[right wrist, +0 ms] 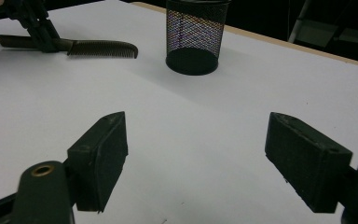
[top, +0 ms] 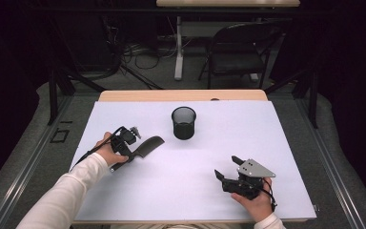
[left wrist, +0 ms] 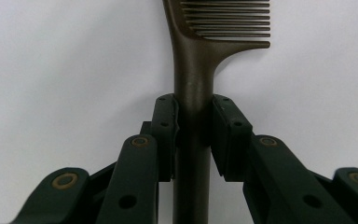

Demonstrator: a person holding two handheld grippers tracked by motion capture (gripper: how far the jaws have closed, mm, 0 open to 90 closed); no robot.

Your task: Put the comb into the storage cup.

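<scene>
The left tongs [left wrist: 193, 135] are clenched on the comb [left wrist: 193, 79] handle, near the table's [top: 267, 143] left edge. The right tongs [right wrist: 209, 158] gape wide, holding nothing.

Dark brown comb [left wrist: 193, 70] flat on white table (handle clamped), teeth twd mesh cup.

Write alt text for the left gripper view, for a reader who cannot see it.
The left gripper is shut on the handle of a dark comb, its pads pressing both sides. The comb's teeth point right at the top, over a white table.
</scene>
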